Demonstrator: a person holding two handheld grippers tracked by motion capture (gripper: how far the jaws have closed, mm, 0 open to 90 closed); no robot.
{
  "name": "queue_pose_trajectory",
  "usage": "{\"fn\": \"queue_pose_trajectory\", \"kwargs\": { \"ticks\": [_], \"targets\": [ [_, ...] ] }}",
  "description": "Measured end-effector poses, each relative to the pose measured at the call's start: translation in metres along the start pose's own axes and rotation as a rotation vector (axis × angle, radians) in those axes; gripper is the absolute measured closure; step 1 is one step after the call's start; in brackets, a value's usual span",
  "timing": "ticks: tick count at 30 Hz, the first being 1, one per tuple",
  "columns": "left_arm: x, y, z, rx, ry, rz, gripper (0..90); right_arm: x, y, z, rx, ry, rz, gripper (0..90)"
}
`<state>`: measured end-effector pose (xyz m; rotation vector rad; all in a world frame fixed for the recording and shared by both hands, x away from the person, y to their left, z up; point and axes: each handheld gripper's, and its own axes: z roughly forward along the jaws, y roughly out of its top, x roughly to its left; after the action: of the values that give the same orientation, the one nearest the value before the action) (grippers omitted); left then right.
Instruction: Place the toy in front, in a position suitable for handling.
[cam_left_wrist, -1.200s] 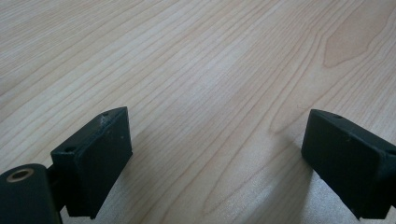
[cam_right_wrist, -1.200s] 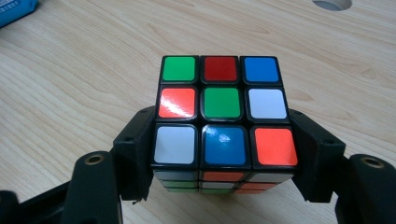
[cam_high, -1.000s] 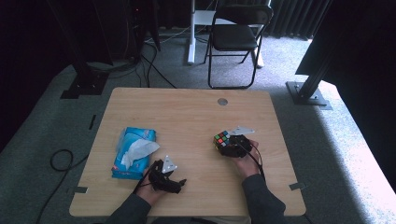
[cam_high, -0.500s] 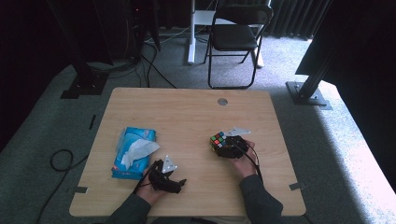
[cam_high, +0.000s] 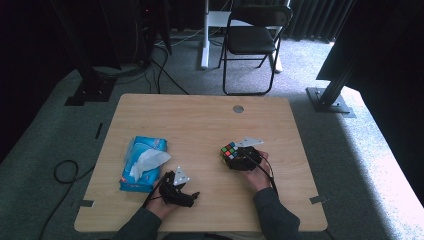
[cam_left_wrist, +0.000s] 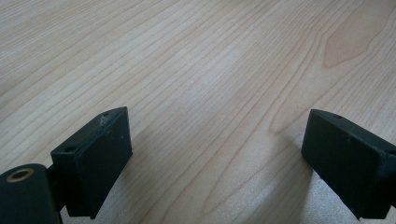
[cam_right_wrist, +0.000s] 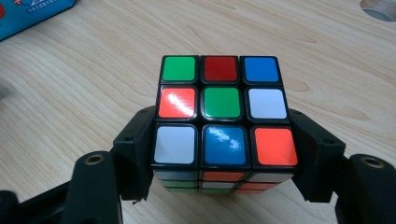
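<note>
Right gripper (cam_right_wrist: 223, 154) has slid the cube (cam_right_wrist: 223, 109) slightly leftward, jaws pinching its sides; left gripper (cam_left_wrist: 219, 154) jaws spread over bare table (cam_left_wrist: 210, 60).

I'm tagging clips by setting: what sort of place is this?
Probably a lab or office workroom, not a home: a plain wooden table on grey carpet, a black folding chair, and black metal stands bolted to floor plates beside it.

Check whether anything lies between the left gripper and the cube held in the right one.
Nothing visible does: bare table separates the open left gripper from the cube, clamped in the right gripper. The tissue pack lies off to the side.
</note>
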<state>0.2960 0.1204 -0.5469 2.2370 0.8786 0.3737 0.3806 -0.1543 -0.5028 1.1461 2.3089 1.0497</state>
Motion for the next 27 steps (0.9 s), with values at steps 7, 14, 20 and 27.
{"fn": "queue_pose_trajectory", "kwargs": {
  "ticks": [7,14,20,27],
  "targets": [
    [0.0,0.0,0.0,0.001,0.0,0.0,8.8,0.005,0.001,0.002,-0.002,0.012,-0.008,33.9],
    [0.0,0.0,0.0,0.001,0.0,0.0,8.8,0.012,0.003,0.004,-0.001,0.027,-0.021,33.9],
    [0.0,0.0,0.0,0.001,0.001,0.001,8.8,0.017,0.003,0.006,0.004,0.036,-0.033,33.9],
    [0.0,0.0,0.0,0.0,0.0,0.0,8.8,0.023,0.004,0.009,0.012,0.049,-0.047,33.9]
  ]
}}
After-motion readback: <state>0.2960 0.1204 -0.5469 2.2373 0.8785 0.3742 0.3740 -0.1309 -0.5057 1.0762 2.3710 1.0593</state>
